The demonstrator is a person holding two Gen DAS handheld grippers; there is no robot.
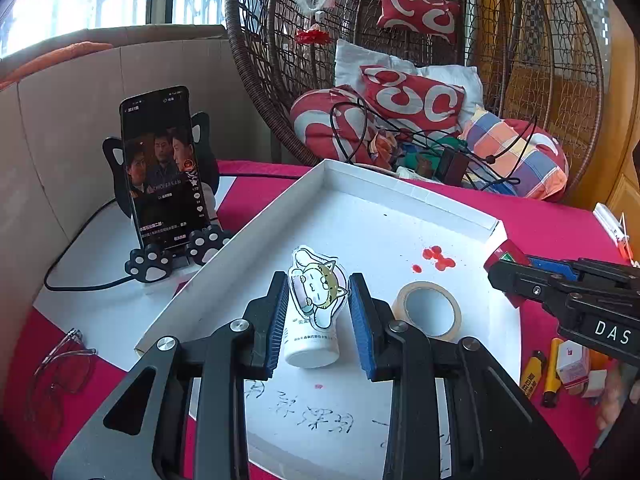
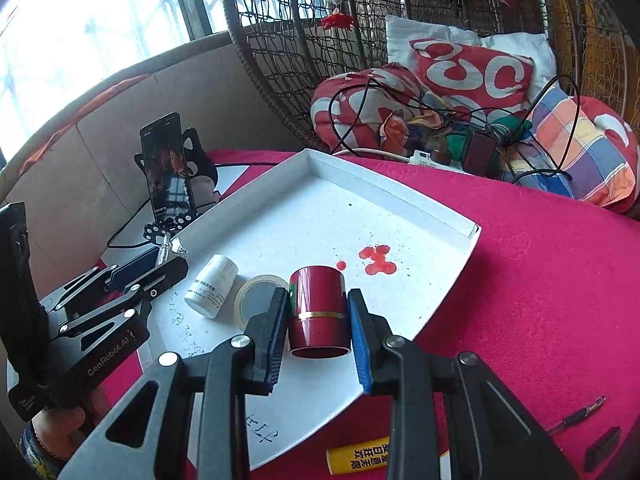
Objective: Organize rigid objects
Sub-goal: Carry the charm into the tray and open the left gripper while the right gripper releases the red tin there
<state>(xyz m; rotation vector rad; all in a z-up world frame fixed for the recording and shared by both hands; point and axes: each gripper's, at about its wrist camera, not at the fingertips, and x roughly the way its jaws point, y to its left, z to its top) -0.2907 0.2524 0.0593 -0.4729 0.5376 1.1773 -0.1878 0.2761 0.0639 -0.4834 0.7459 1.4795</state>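
White tray [image 1: 408,196] spreads ahead of and under both my claws, on the red cloth. Everything that matters sits inside it.

Red cylinder [image 2: 318,312] lies dead centre between my right gripper [image 2: 318,336] fingers, long axis pointing straight away from the claw, open end toward me. Both pads look pressed on its sides, so I read the right as clamped on it, held over the tray's near right part.

White bottle [image 1: 312,336] lies on the tray floor directly under my left gripper [image 1: 318,320], long axis also running away from the claw, base toward me. A cat sticker card [image 1: 318,286] hangs from the left pad. The right pad stands clear, so the left jaws look parted around the bottle, not gripping it.

Tape roll [image 1: 427,310] lies flat just right of my left claw, just left of my right.

Judgement: the left claw is nearer the bottle and the fingers already straddle its axis.
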